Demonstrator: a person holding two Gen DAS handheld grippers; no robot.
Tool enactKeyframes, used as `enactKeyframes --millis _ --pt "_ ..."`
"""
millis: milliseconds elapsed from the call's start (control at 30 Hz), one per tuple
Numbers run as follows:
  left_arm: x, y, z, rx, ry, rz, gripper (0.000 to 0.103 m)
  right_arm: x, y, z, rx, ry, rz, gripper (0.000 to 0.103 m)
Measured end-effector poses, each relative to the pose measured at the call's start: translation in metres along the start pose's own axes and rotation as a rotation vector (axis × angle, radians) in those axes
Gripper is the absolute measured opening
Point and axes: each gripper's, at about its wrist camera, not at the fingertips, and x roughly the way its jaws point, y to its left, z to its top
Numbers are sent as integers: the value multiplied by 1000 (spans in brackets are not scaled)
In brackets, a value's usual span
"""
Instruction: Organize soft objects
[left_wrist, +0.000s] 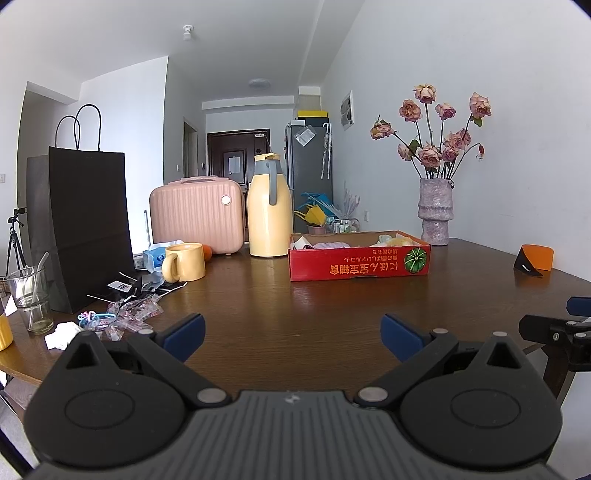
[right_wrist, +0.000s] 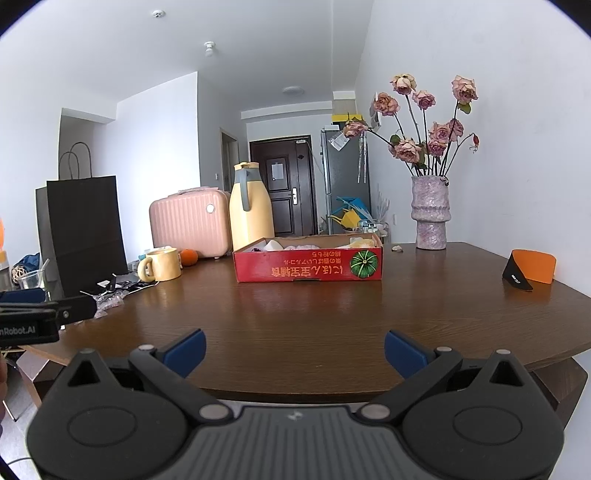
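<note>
A red cardboard box sits on the brown table with soft items inside: a pink cloth and a yellow one. The box also shows in the right wrist view. My left gripper is open and empty, low over the table's near edge, well short of the box. My right gripper is open and empty at the table's near edge. The right gripper shows at the right edge of the left wrist view.
A yellow thermos, pink case, yellow mug, black paper bag, glass and candy wrappers stand at the left. A vase of roses and an orange sleeve stand at the right.
</note>
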Motion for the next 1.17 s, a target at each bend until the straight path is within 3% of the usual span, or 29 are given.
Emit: enactKeyframes --millis 1167 --pt "-3 0 -1 17 -10 -18 103 -1 -2 3 1 -2 -2 103"
